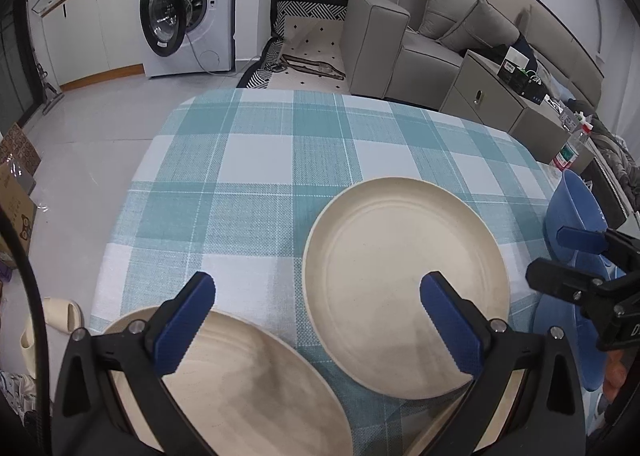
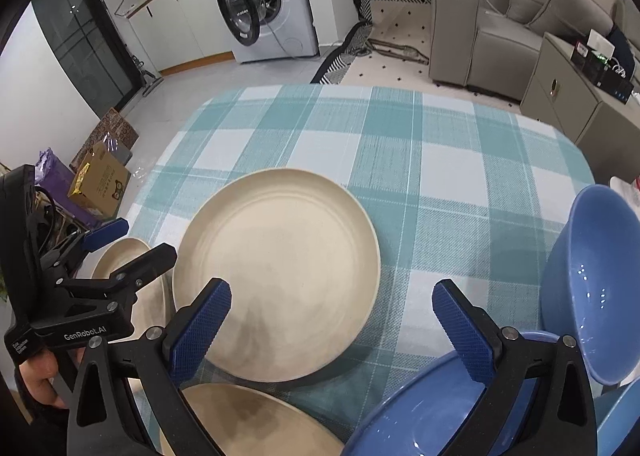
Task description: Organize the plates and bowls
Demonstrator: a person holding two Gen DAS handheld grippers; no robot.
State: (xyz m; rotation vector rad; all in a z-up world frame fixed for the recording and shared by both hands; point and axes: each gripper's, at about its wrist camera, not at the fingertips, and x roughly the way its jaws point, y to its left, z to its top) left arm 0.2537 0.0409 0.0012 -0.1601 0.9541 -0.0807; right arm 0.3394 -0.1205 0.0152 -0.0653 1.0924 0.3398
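On the teal checked tablecloth [image 1: 256, 160] a cream plate [image 1: 404, 284] lies flat ahead of my left gripper [image 1: 316, 296], which is open and holds nothing. A second cream plate [image 1: 240, 376] lies under its left finger. At the right edge a blue bowl [image 1: 572, 208] stands tilted behind my right gripper [image 1: 554, 260]. In the right wrist view my right gripper [image 2: 332, 304] is open and empty above the same cream plate [image 2: 276, 272]. Near it are another cream plate [image 2: 248, 420], a blue bowl [image 2: 420, 416] and the tilted blue bowl [image 2: 596, 288]. My left gripper [image 2: 136, 244] hovers over a third plate [image 2: 132, 268].
Beyond the table's far edge stand a washing machine [image 1: 188, 12] with its door open, a grey sofa [image 1: 420, 36] and a grey cabinet [image 1: 488, 96]. Cardboard boxes [image 2: 100, 184] sit on the floor at the left. A hand [image 2: 40, 380] holds the left gripper.
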